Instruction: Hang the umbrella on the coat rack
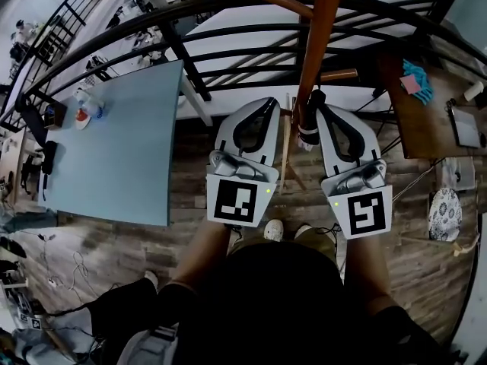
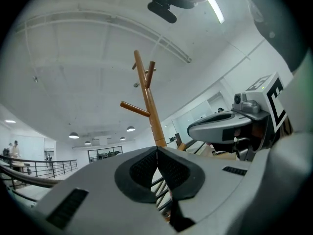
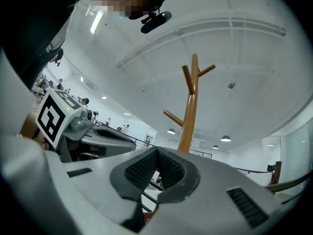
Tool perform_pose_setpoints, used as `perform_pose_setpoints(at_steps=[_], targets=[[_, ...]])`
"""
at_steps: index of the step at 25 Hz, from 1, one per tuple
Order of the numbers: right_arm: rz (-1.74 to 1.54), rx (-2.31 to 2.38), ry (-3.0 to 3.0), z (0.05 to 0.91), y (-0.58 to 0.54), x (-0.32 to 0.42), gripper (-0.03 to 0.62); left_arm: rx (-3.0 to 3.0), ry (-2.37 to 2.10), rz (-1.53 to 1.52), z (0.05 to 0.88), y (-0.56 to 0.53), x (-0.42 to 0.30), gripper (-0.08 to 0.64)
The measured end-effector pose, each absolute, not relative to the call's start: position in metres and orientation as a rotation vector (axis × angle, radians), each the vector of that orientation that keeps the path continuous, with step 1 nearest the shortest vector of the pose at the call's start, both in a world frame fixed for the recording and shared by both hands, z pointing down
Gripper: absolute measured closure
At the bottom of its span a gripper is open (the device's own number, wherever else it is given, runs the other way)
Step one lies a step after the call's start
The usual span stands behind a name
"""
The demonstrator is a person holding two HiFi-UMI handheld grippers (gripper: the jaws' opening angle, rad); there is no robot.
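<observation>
- The room is a raised gallery with a plank floor. A curved black railing runs along its far edge, and a lower hall shows beyond the bars.
- A pale blue tabletop fills the left side. Its near right corner stands a little apart from the left tool, with a strip of bare floor between them.
- A brown tabletop with small clutter sits at the right, past the right tool. The floor between its edge and that tool is open.
- The wooden coat rack stands just inside the railing. Its pole rises toward the head camera between the two tools, nearer the right one.
- A dark bundle with a pale band, probably the umbrella, hangs close against the pole between the two tool tips. The head view is too blurred there to tell which peg carries it.
- The left tool's ribbed pads are pressed together with nothing between them, as the left gripper view shows. The pole climbs just behind them.
- The right tool's pads are likewise pressed together and hold nothing, as the right gripper view shows.
- Both gripper views look upward past the rack's upper pegs to a wide white ceiling, with free space all round the pegs.
</observation>
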State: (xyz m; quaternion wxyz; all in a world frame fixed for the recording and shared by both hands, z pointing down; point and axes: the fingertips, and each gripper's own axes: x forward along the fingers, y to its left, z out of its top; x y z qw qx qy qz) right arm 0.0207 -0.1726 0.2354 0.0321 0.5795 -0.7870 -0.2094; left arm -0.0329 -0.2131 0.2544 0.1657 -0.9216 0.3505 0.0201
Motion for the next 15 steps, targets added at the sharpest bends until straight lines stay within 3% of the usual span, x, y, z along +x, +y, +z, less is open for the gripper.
perform_pose_setpoints(at_steps=[15], targets=[[-0.725,1.738,-2.464,0.213,-0.109,0.031,0.563,-2.599,0.958,0.050,0.237,-0.149,-0.006,0.548]])
